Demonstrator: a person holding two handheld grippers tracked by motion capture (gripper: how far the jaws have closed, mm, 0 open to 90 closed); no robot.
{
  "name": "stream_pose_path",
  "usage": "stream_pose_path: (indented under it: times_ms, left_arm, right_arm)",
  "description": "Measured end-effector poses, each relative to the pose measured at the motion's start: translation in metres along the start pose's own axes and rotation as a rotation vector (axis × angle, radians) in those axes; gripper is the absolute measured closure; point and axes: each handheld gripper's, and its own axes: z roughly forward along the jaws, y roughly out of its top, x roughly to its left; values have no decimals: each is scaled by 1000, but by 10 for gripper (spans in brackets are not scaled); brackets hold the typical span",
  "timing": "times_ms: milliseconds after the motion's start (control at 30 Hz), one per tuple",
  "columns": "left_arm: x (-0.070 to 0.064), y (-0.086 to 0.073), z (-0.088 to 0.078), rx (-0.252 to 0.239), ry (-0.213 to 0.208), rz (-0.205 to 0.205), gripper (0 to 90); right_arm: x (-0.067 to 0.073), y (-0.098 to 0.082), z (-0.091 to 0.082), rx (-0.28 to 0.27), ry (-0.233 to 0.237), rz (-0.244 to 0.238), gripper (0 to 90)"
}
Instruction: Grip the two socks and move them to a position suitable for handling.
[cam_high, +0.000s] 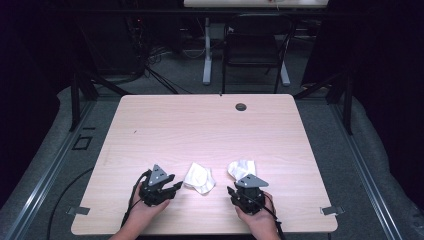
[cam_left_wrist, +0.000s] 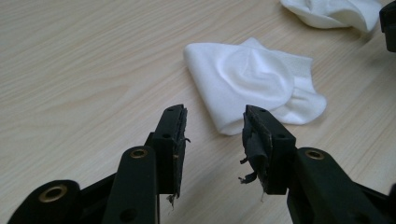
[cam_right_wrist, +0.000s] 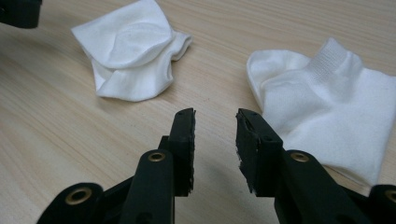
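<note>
While both pairs of jaws stand half-open and empty near the desk's (cam_high: 150, 125) front edge, left gripper (cam_left_wrist: 212, 122) and right gripper (cam_right_wrist: 215, 122) face two soft, light white ankle socks (cam_high: 199, 178) (cam_high: 241, 168); pinch a folded edge.

A pale wooden bench (cam_high: 200, 125) is carrying a small dark round grommet (cam_high: 241, 107) near its far edge, right of the middle. Beyond that far edge, a black chair (cam_high: 255, 47) is standing on the grey floor (cam_high: 170, 70) beside a white desk leg (cam_high: 207, 52).
</note>
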Motion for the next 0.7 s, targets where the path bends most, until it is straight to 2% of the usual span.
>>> stream_pose_path:
  times_ms: [133, 267, 400, 700]
  left_arm:
    - [-13, 11, 11, -3, -16, 21, 616]
    - [-20, 16, 21, 8, -14, 31, 634]
    - [-27, 24, 31, 14, -23, 23, 670]
    - [-42, 37, 50, 33, -40, 29, 676]
  right_arm:
    - [-1, 1, 0, -8, 9, 24, 698]
    - [0, 1, 0, 3, 11, 24, 714]
    - [0, 1, 0, 8, 10, 23, 726]
    - [-2, 1, -1, 13, 15, 28, 723]
